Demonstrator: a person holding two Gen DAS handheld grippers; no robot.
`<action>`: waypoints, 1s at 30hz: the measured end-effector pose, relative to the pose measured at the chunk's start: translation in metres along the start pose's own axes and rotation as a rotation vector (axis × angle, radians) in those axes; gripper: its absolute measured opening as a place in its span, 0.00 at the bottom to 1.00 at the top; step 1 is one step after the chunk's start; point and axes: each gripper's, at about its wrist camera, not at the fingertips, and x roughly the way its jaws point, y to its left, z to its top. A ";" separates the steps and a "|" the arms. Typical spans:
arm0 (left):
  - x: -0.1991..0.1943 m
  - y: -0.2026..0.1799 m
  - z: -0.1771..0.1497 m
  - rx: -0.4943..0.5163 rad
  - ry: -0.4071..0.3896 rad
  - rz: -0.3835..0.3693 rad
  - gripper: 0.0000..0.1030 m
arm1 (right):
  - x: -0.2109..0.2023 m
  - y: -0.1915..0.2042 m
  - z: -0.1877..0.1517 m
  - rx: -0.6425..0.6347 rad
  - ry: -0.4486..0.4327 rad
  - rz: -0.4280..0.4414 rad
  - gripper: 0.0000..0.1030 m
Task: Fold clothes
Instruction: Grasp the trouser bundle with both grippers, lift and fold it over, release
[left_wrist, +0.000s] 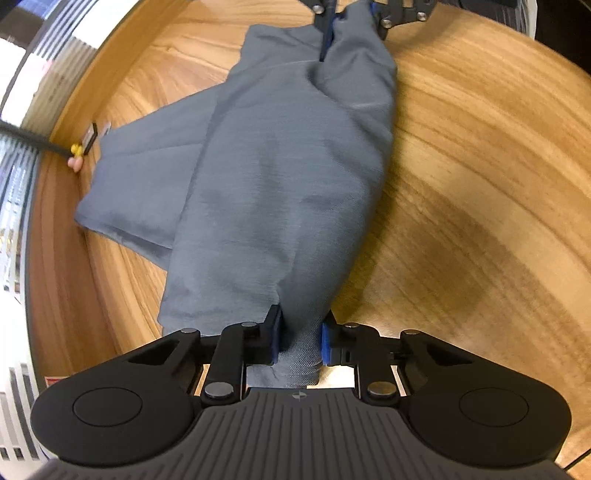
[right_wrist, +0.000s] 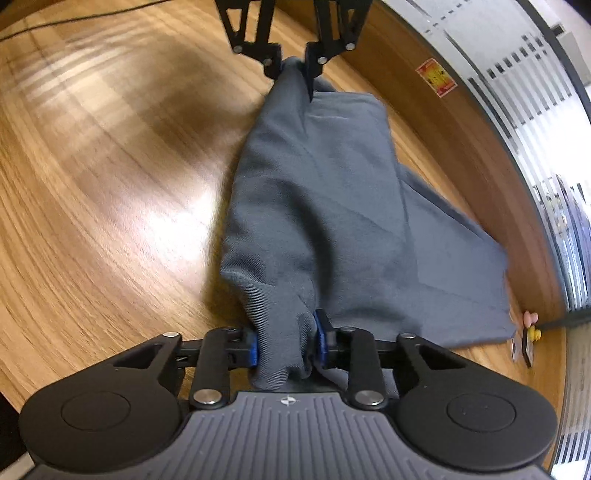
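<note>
Left wrist view, holder: left gripper (left_wrist: 299, 341), blue pads pinched on a bunched edge of the grey woven cloth garment (left_wrist: 273, 177).
Left wrist view, garment: runs from these jaws straight ahead to the right gripper (left_wrist: 351, 26), which is likewise clamped on the far end; the remainder spreads left of the jaws on the round wooden table (left_wrist: 480, 166).
Right wrist view, holder: right gripper (right_wrist: 286, 341), narrow, cloth gathered between its pads.
Right wrist view, garment: stretches ahead to the left gripper (right_wrist: 293, 70); a flat part lies to the right of the jaws.
Handling advice: probably lift both ends level, keep the span taut, and lay the held edge squarely over the flat part.
Obscured: motion blur softens the weave; garment type unclear; small yellow-and-pink object (right_wrist: 532, 326) at the table rim is unidentifiable; the far tongs are cut off by the frame edge.
</note>
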 end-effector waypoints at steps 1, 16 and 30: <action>-0.005 -0.002 0.000 -0.009 -0.001 -0.019 0.22 | -0.001 -0.001 0.001 0.008 -0.001 0.005 0.26; -0.110 -0.010 0.002 -0.023 0.023 -0.522 0.22 | -0.097 0.008 0.012 0.308 -0.106 0.445 0.24; -0.048 0.127 0.026 -0.222 0.191 -0.723 0.28 | -0.068 -0.118 -0.024 0.477 -0.125 0.671 0.22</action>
